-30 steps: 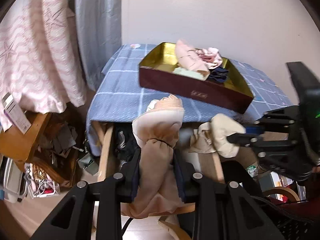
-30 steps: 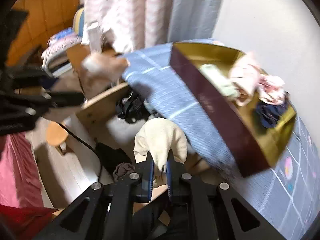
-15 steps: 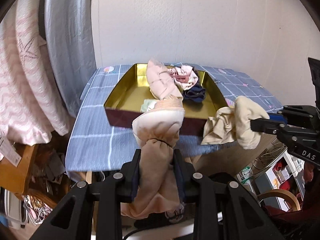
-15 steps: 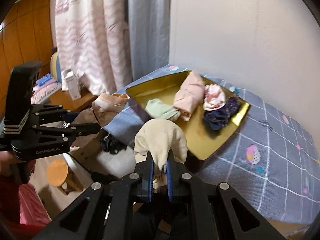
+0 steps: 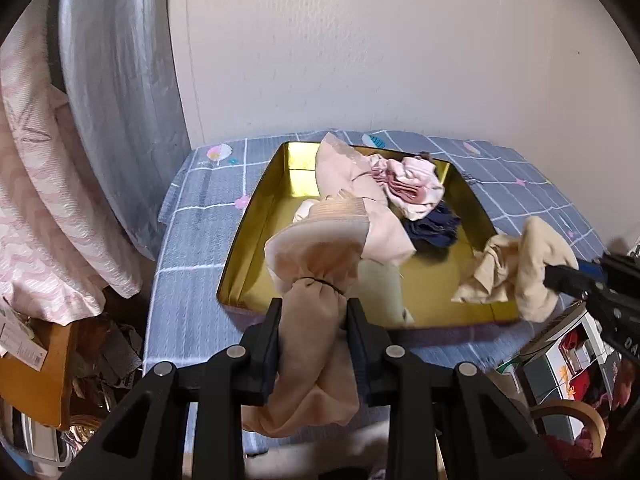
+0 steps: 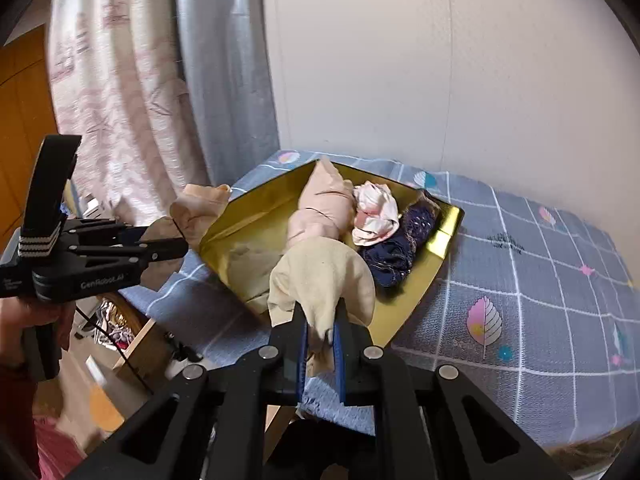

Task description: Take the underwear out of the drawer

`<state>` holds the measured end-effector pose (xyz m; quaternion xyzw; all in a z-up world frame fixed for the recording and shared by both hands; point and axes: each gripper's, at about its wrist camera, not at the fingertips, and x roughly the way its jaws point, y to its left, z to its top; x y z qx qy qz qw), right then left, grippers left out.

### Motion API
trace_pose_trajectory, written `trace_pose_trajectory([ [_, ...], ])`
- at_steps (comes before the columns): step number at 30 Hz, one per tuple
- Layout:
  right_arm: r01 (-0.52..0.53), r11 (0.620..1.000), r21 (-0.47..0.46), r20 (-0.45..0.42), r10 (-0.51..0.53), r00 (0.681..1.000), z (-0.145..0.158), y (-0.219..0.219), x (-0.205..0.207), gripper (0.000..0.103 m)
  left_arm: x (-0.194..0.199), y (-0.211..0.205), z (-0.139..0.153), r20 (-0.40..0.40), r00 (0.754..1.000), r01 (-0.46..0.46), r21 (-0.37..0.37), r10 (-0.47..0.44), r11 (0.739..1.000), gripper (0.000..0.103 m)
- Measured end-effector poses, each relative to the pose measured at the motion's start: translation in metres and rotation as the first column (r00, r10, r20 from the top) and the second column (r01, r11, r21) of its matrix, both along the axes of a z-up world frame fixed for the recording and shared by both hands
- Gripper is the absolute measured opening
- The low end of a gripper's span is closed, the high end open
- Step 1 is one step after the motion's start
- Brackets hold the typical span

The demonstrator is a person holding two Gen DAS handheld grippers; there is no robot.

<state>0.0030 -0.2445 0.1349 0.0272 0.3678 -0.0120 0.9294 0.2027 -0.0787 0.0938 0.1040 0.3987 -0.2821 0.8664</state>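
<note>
Soft daylight, fisheye-warped, blurred edges

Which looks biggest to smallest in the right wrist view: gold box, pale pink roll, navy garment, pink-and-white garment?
1. gold box, plainly the largest.
2. pale pink roll.
3. navy garment and pink-and-white garment: look about alike, and they overlap, so no ranking between them.

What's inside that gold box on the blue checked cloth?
The gold box holds a pale pink roll, a pink-and-white bundle, a navy garment and a pale green piece. Anything beneath them is covered.
</note>
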Motion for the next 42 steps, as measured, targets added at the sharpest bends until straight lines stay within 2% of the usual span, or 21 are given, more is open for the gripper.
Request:
trace_pose_trajectory([
  [6, 0.078, 0.997, -0.012, -0.025, -0.078, 0.997, -0.010, -0.009, 0.023, 0.011, 0.029, -0.016, -0.018, -0.026, 1.000, -0.014, 0.062, 0.016, 0.998, 0.030],
  [9, 0.081, 0.996, -0.020, -0.024, -0.082, 0.996, -0.011, -0.005, 0.029, 0.011, 0.039, -0.023, -0.018, -0.025, 1.000, -0.012, 0.080, 0.014, 0.997, 0.030],
  [14, 0.077, 0.996, -0.035, -0.018, -0.077, 0.997, -0.012, -0.001, 0.032, 0.011, 0.054, -0.039, -0.028, -0.018, 1.000, 0.001, 0.152, 0.002, 0.988, 0.030],
  [19, 0.079, 0.997, -0.024, -0.028, -0.080, 0.996, -0.017, -0.004, 0.033, 0.011, 0.071, -0.047, -0.048, -0.062, 0.998, -0.003, 0.170, 0.014, 0.985, 0.030],
  [24, 0.079, 0.997, -0.026, -0.027, -0.080, 0.996, -0.016, -0.005, 0.035, 0.011, 0.084, -0.050, -0.051, -0.073, 0.997, -0.025, 0.159, 0.037, 0.987, 0.030],
  [27, 0.080, 0.997, -0.022, -0.032, -0.080, 0.996, -0.017, -0.005, 0.035, 0.011, 0.092, -0.054, -0.056, -0.054, 0.997, -0.049, 0.213, 0.062, 0.976, 0.031],
  [30, 0.078, 0.997, -0.022, -0.037, -0.079, 0.996, -0.019, -0.004, 0.036, 0.011, 0.091, -0.062, -0.061, -0.010, 0.998, -0.060, 0.294, 0.065, 0.954, 0.033],
  [33, 0.072, 0.997, -0.024, -0.038, -0.073, 0.997, -0.019, -0.003, 0.035, 0.011, 0.085, -0.064, -0.064, 0.001, 0.998, -0.059, 0.332, 0.063, 0.941, 0.033],
  [36, 0.070, 0.997, -0.024, -0.036, -0.071, 0.997, -0.019, -0.003, 0.035, 0.011, 0.076, -0.062, -0.062, 0.017, 0.998, -0.057, 0.347, 0.055, 0.936, 0.034],
  [42, 0.070, 0.997, -0.017, -0.043, -0.071, 0.997, -0.022, -0.003, 0.035, 0.011, 0.063, -0.047, -0.057, -0.002, 0.998, -0.061, 0.271, 0.064, 0.961, 0.034],
])
